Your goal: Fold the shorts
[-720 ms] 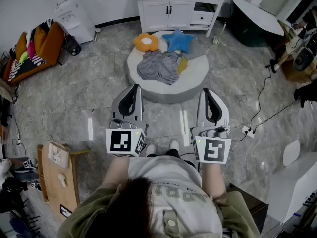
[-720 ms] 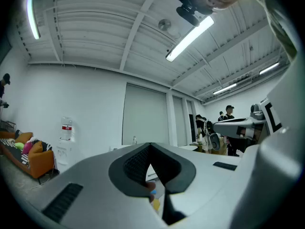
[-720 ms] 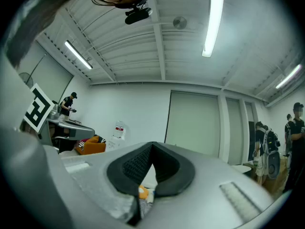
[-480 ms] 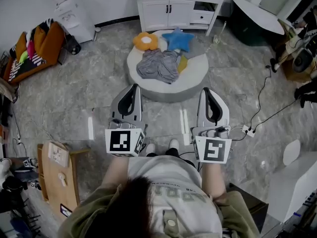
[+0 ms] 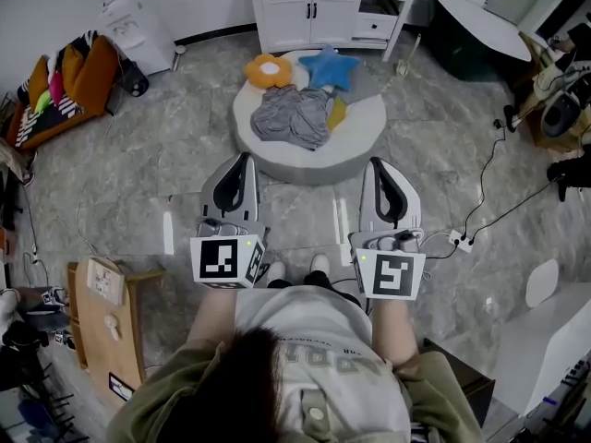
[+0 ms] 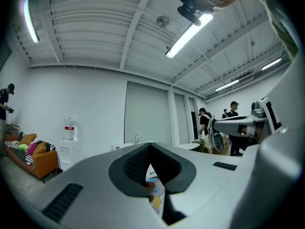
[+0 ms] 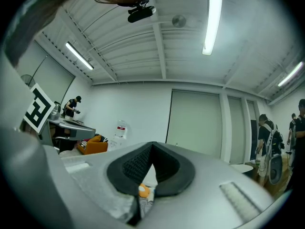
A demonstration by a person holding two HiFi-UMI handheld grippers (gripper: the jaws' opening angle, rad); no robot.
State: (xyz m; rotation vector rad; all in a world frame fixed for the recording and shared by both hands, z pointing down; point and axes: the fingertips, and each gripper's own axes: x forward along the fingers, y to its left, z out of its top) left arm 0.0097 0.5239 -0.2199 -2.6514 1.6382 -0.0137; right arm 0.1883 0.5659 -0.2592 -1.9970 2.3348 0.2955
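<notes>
Crumpled grey shorts [image 5: 294,116] lie on a round white floor cushion [image 5: 360,150] in the head view, beside an orange flower pillow [image 5: 268,69], a blue star pillow [image 5: 330,68] and a small yellow item [image 5: 336,113]. My left gripper [image 5: 243,158] and right gripper [image 5: 377,162] are held side by side near the cushion's front edge, short of the shorts. Both are shut and hold nothing. In the left gripper view the left gripper [image 6: 151,145] has its jaws pressed together. The right gripper [image 7: 152,144] looks the same in the right gripper view.
A white cabinet [image 5: 323,12] stands behind the cushion, an orange sofa [image 5: 65,86] at the far left and a wooden stool [image 5: 106,326] near left. A power strip with cable [image 5: 457,240] lies on the floor at right. People [image 6: 231,128] stand in the background.
The whole scene, grippers included, has shifted slightly up and left in the head view. Both grippers stay shut and side by side.
</notes>
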